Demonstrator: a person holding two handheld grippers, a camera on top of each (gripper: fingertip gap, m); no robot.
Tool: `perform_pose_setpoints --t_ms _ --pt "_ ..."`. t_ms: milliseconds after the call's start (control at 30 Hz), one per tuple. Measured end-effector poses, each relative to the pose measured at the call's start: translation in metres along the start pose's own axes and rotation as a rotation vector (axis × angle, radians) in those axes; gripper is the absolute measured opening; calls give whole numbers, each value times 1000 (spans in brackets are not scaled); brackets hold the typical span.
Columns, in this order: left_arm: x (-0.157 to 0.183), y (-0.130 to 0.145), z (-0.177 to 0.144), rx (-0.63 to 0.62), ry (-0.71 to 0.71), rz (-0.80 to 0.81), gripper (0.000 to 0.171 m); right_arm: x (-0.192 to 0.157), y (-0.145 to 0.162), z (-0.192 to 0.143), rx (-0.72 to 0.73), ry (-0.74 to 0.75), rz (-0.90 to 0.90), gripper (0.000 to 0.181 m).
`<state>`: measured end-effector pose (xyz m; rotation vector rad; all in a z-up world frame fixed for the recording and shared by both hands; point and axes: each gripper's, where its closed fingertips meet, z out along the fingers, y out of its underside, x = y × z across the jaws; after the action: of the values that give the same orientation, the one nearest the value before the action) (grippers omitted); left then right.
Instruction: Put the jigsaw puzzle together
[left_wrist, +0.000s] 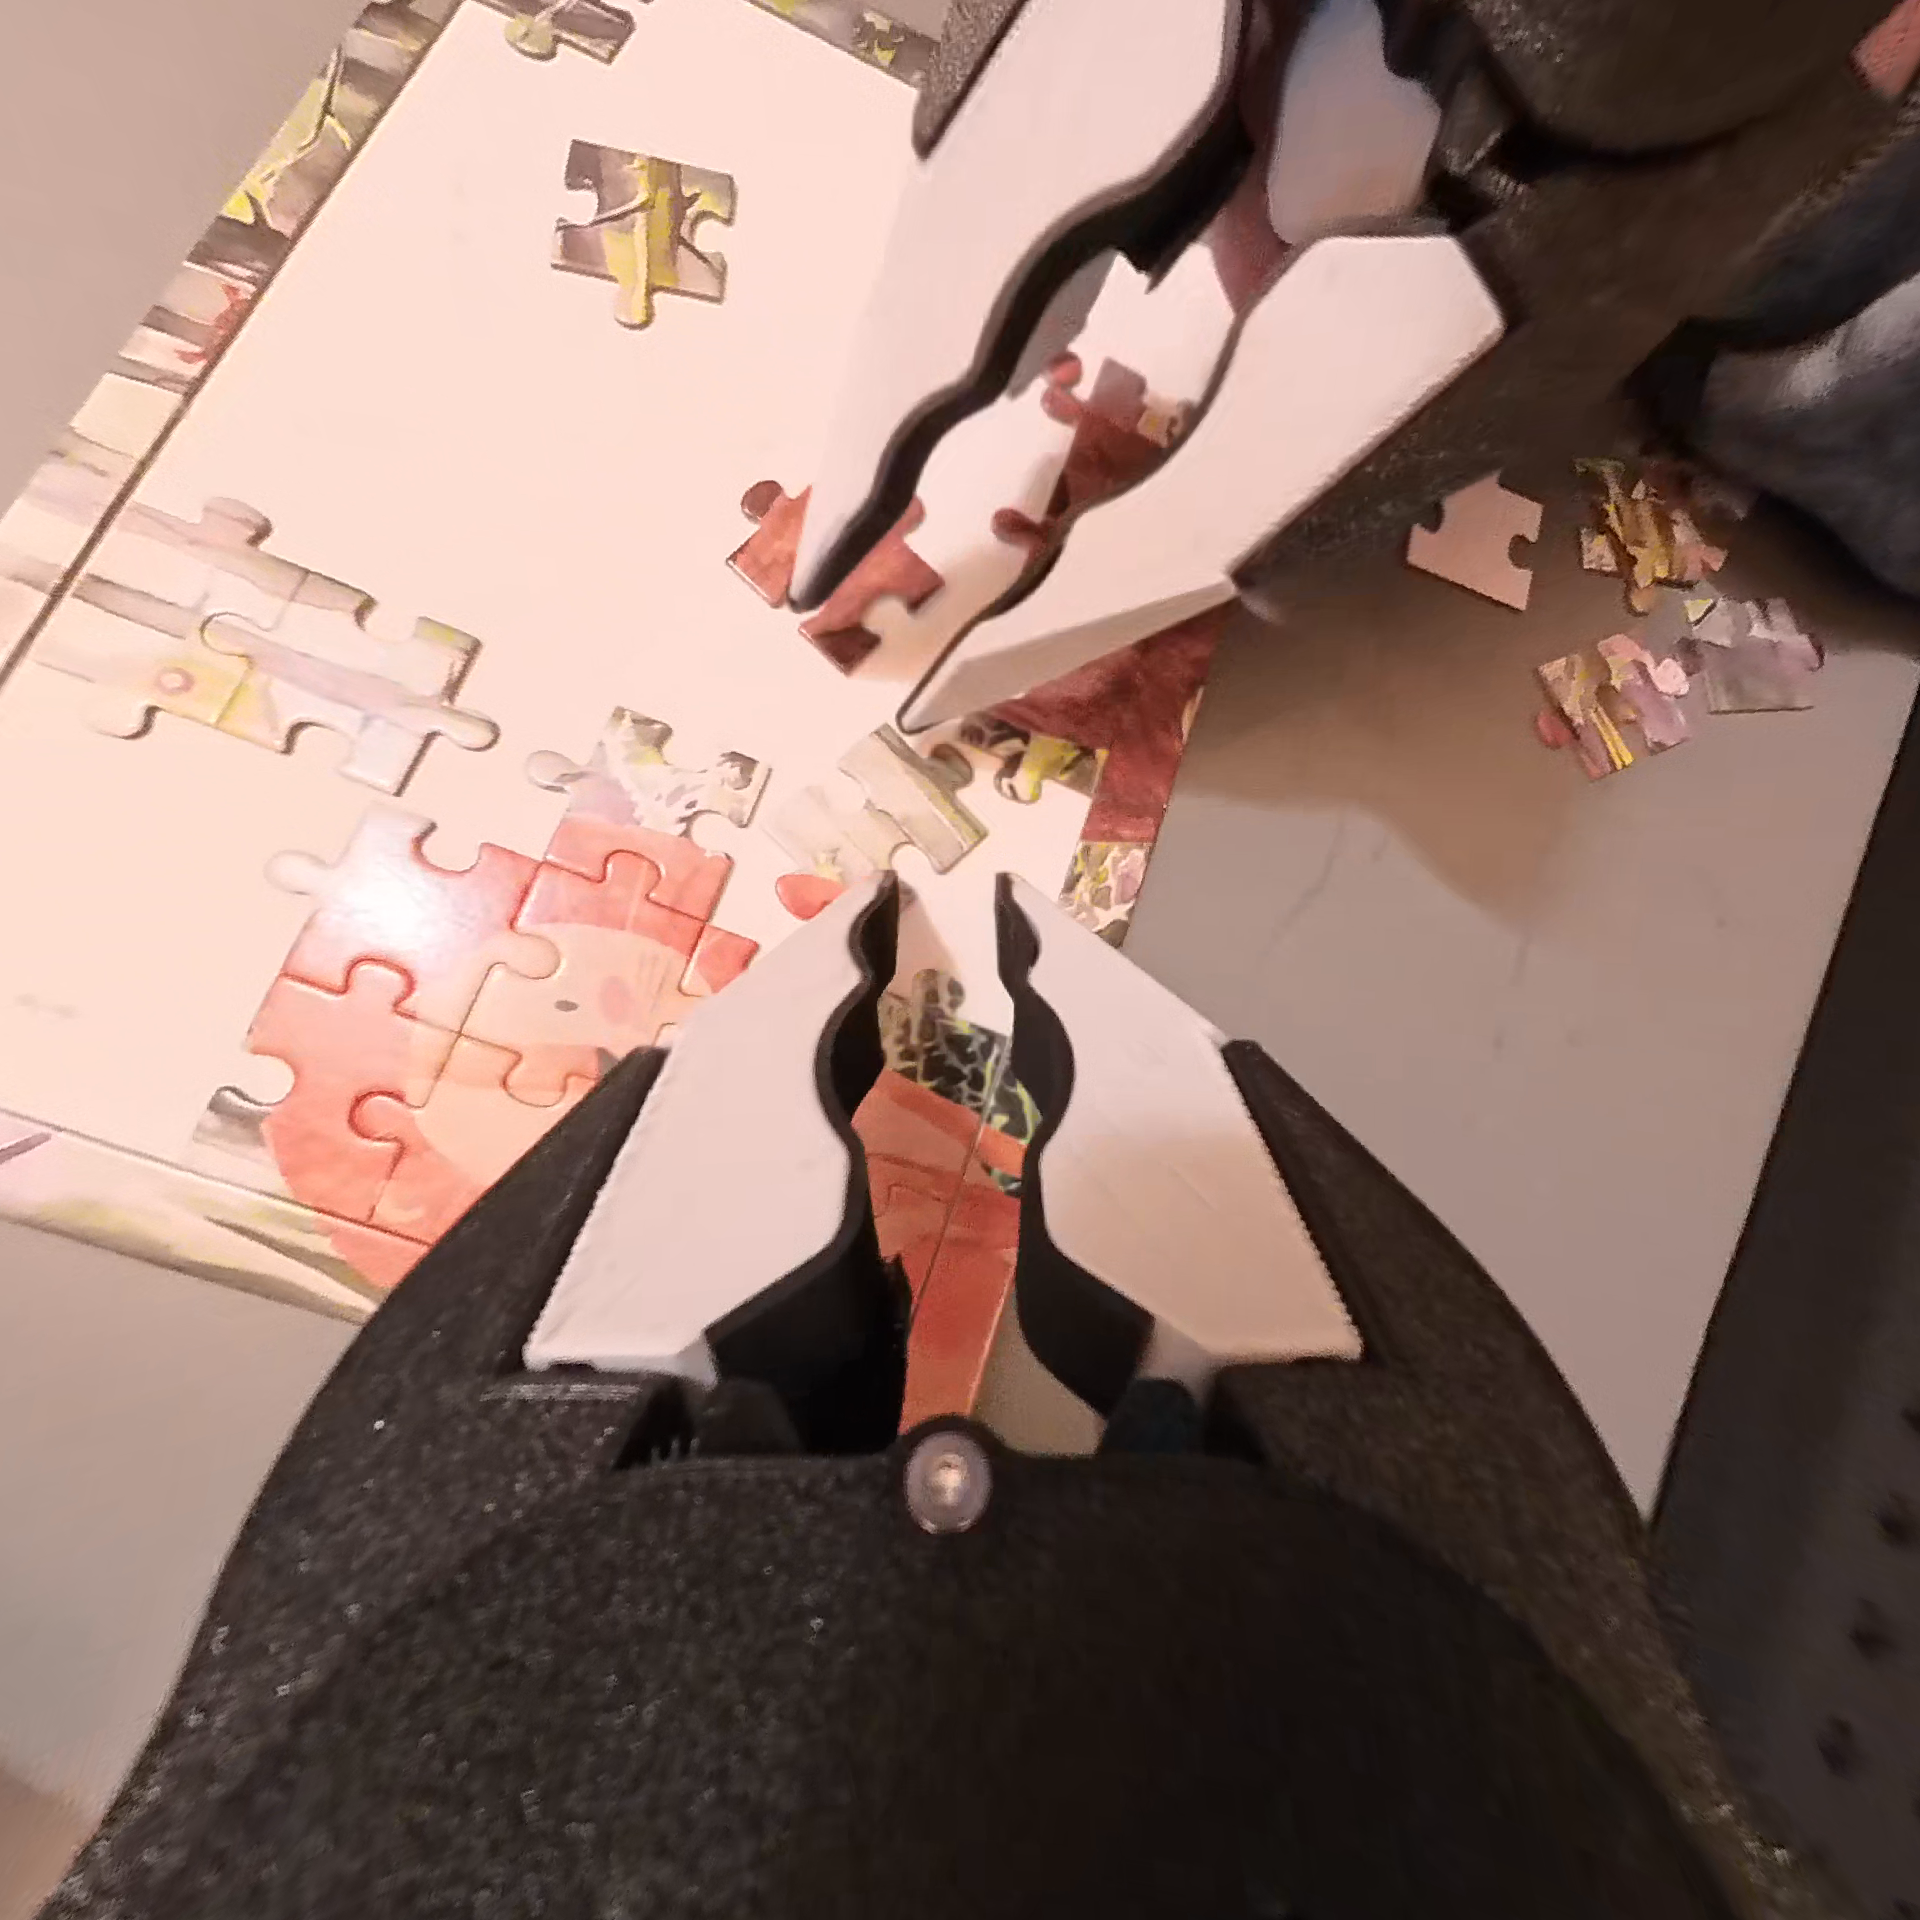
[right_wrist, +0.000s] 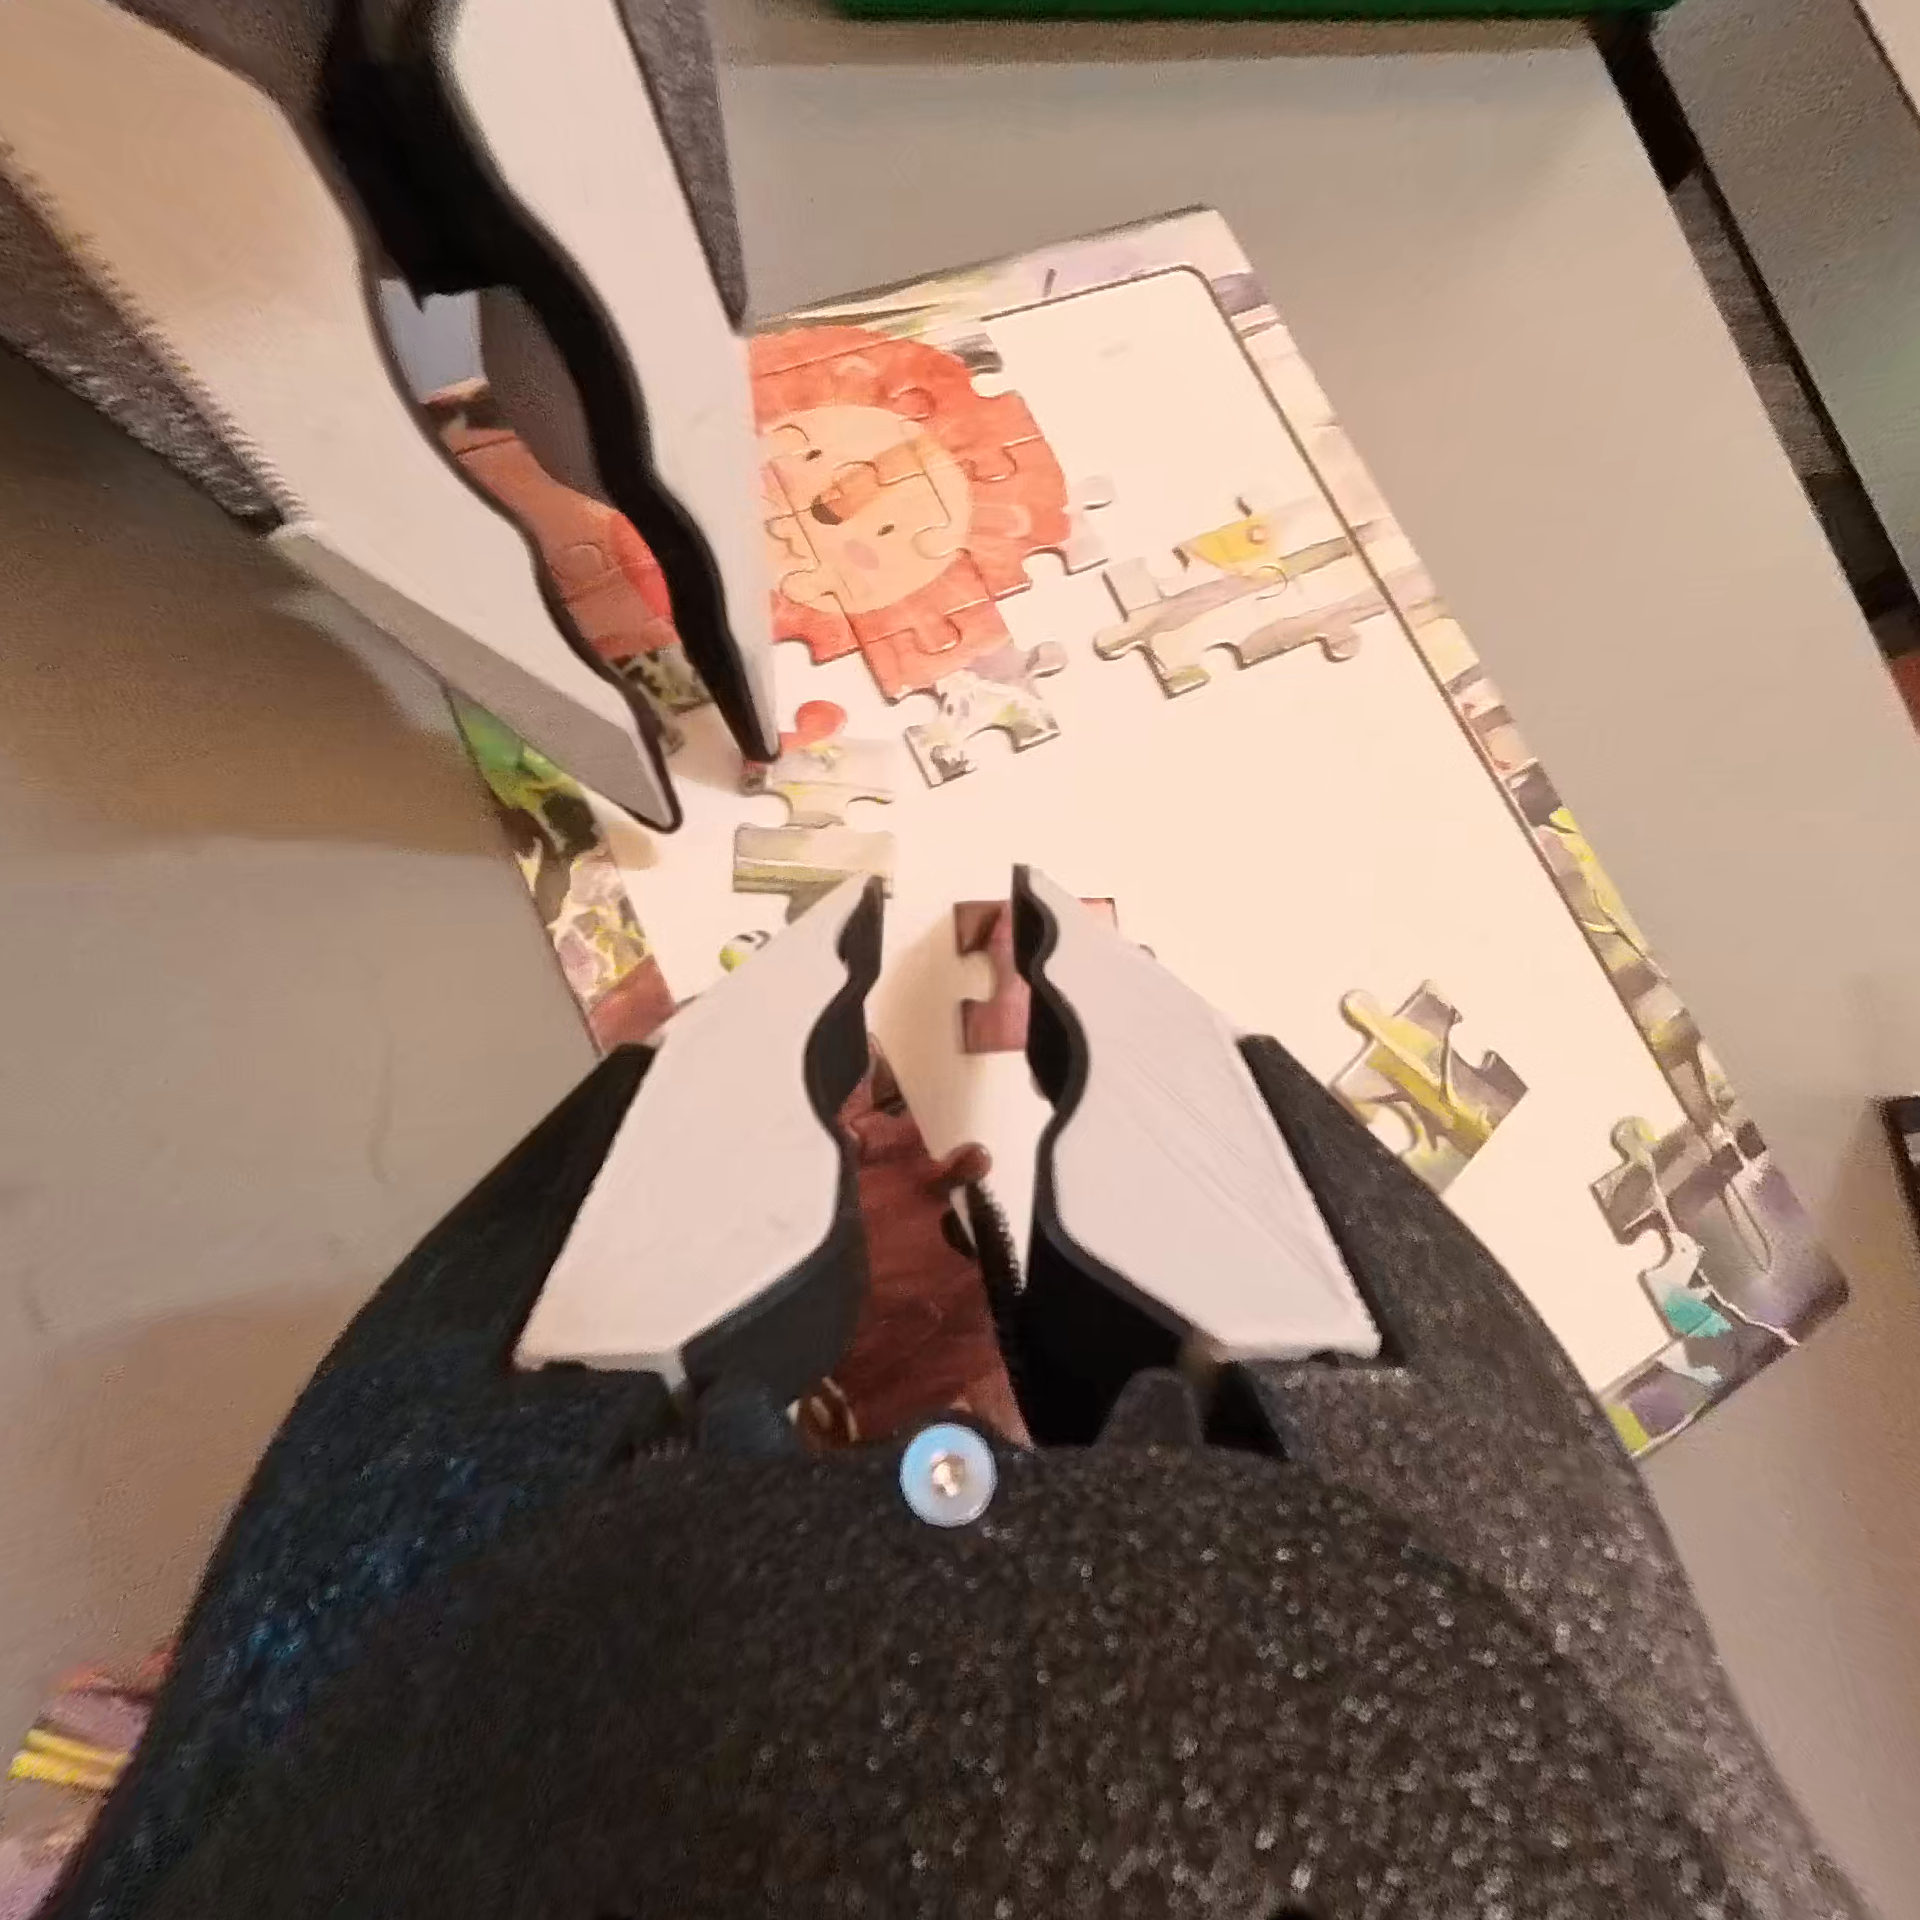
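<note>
The puzzle tray (left_wrist: 468, 416) lies on the table, white inside with a printed border; it also shows in the right wrist view (right_wrist: 1195, 831). An orange lion cluster (left_wrist: 457, 1029) (right_wrist: 883, 520) is joined near one corner. My left gripper (left_wrist: 943, 883) is open and empty, its tips just short of a grey-green piece (left_wrist: 894, 821) (right_wrist: 810, 842). My right gripper (right_wrist: 945, 881) is open and empty, low over a brown piece (right_wrist: 987, 987) (left_wrist: 769, 551) lying flat in the tray. Each gripper shows in the other's view, left (right_wrist: 712, 788) and right (left_wrist: 857, 660), tips close together.
A joined grey strip of pieces (left_wrist: 291, 665) (right_wrist: 1236, 613) and loose pieces (left_wrist: 644, 229) (right_wrist: 1423, 1081) (right_wrist: 1683, 1195) lie in the tray. Several loose pieces (left_wrist: 1621, 623) lie on the table beside the tray. A green object (right_wrist: 1247, 8) sits at the far edge. The tips of one gripper are about 5 cm away from the tips of the other. From either gripper's tips it is about 25 cm to the green object (right_wrist: 1247, 8).
</note>
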<state>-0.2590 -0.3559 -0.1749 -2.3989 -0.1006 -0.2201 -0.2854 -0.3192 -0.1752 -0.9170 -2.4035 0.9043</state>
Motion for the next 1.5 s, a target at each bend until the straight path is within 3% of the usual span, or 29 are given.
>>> perform_pose_setpoints --t_ms 167,300,833,1067,1200,1333,1500 --pt "-16 2 -5 1 -87 -18 20 -25 1 0 -13 -196 113 34" --pt "-16 6 0 1 -92 -26 19 -25 1 6 -37 -136 56 34" --pt "-25 4 -12 48 -119 -97 27 -24 -3 0 -27 -148 55 30" --pt "-40 5 -31 111 -194 -164 27 5 -23 -11 1 -102 7 30" --pt "-54 11 -39 134 -268 -216 27 28 -39 3 -50 -116 -104 30" --pt "-68 9 -45 171 -346 -243 18 34 -37 28 -122 -233 -155 30" --pt "-81 -5 -46 171 -428 -149 1 35 -27 40 -178 -284 -221 30"
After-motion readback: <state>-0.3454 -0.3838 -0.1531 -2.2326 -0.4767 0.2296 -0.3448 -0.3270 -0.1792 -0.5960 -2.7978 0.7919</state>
